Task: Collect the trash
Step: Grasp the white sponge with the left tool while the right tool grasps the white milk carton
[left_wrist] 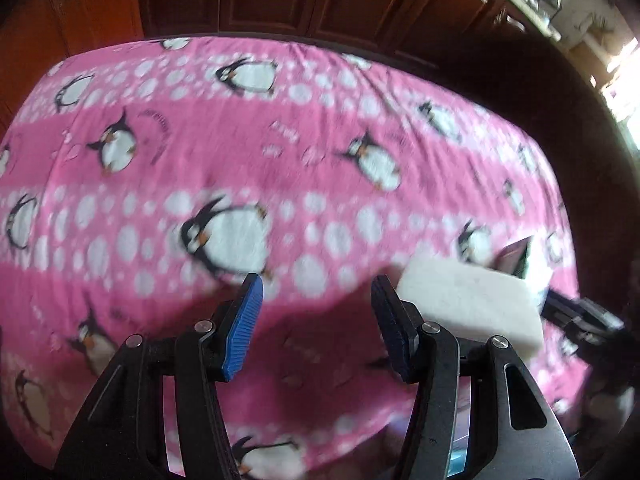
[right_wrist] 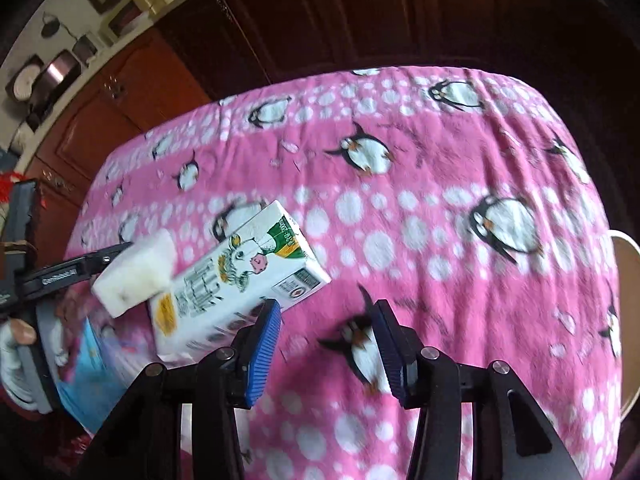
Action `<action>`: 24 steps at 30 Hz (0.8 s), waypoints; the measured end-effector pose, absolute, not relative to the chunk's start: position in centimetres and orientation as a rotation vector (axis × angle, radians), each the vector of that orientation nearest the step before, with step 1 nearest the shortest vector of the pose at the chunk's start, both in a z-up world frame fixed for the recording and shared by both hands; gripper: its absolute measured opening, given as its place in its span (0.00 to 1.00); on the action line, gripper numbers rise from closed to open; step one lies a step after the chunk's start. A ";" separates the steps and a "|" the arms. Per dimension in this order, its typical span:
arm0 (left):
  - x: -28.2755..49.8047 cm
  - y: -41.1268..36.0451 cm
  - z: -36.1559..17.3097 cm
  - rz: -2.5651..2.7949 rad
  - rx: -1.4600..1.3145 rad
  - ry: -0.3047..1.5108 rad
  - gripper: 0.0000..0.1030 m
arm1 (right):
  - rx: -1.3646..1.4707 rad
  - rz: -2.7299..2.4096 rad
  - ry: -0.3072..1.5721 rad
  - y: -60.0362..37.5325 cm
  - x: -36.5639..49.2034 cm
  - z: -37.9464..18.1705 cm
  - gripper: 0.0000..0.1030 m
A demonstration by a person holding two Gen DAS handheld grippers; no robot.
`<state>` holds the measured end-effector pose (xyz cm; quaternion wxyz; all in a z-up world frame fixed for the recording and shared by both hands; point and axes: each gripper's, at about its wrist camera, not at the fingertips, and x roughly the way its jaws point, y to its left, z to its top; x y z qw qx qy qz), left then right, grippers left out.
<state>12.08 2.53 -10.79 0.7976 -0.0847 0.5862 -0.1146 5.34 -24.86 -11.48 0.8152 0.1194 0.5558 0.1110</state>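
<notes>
White foam, in the shape of a thick block (right_wrist: 134,280), appears to lie on the pink penguin blanket (right_wrist: 440,160) near its left edge in the right wrist view, though blur makes it hard to tell whether it rests flat; overlapping its right end is a milk carton (right_wrist: 236,280), white with a cartoon cow and a green corner, lying tilted with its printed face up; the two pieces touch or nearly touch. The left gripper (left_wrist: 317,284) stands about half open with only blanket between its blue ribbed pads, holding nothing; the block sits just outside its right finger, and from the other camera the tip of that black finger meets the block's upper left corner. The right gripper (right_wrist: 326,308) is also partly open and empty, a printed penguin showing through the gap; the carton lies just outside its left pad, close against it, and whether the pad touches it I cannot tell. Both grippers point steeply down at the blanket. A hand in a white glove (right_wrist: 16,352) holds the left gripper at the frame's left edge, with something blue and printed (right_wrist: 88,380) just below the block. Dark wooden cupboards (right_wrist: 360,20) run behind the blanket; a cluttered shelf (right_wrist: 60,68) sits above them.
</notes>
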 end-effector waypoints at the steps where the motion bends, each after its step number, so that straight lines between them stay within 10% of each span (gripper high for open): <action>1: 12.4 2.4 -10.4 -0.260 -0.201 1.258 0.54 | 0.260 0.236 1.185 -24.8 5.5 -11.4 0.44; 24: 12.1 -6.6 -6.7 -0.623 0.230 1.108 0.70 | 0.346 0.267 1.178 -26.5 3.0 -10.0 0.50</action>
